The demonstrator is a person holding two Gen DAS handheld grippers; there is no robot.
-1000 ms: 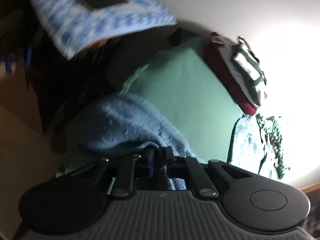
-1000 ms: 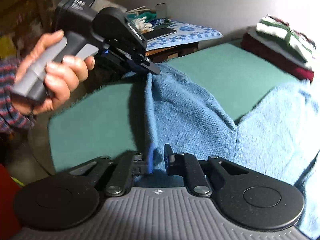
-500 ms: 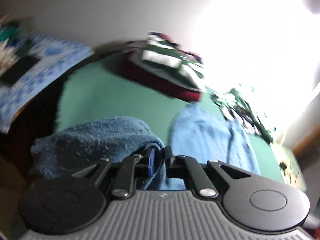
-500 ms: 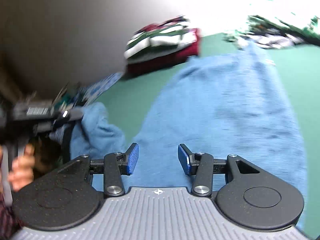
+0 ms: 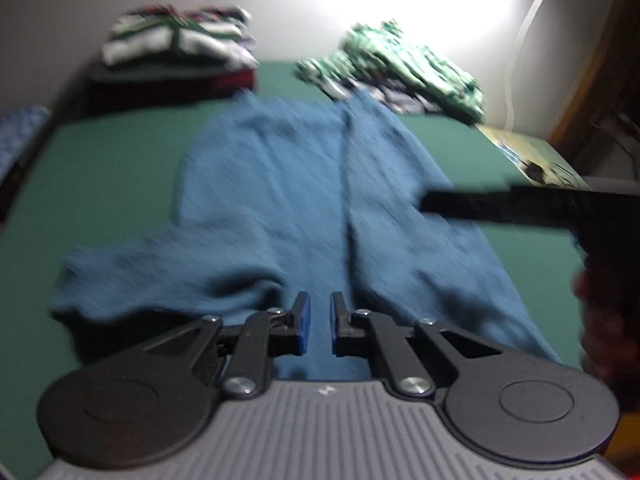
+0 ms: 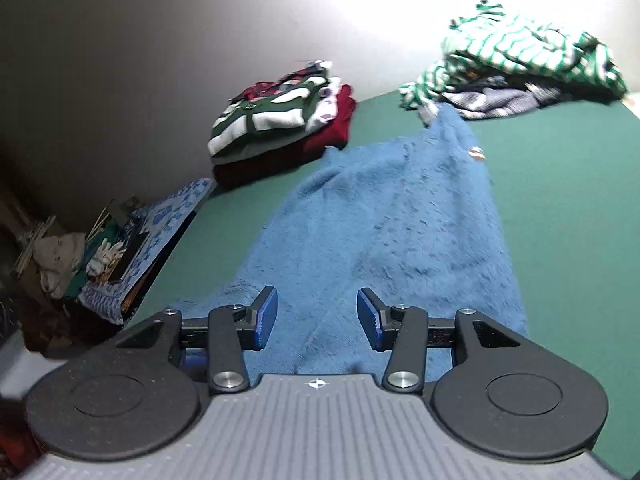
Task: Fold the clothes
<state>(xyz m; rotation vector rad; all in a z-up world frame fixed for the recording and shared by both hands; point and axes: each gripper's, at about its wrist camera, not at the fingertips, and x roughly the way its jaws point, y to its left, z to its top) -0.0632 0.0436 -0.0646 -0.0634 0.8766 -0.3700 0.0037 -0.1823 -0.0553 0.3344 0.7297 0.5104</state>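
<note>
My bench [image 6: 560, 184] has a green cover. Blue fleecy garment [image 6: 400, 216] lies spread flat down the middle, one sleeve out to the left in my left wrist view, a crease running lengthwise. Far left corner by the wall: folded stack [image 6: 280, 120], green-and-white striped piece on top, dark red at the bottom. Far right: loose heap of unfolded clothes [image 6: 528, 60], green-and-white stripes over grey and navy bits. The garment's far end touches that heap. Left wrist view is motion-blurred.
</note>
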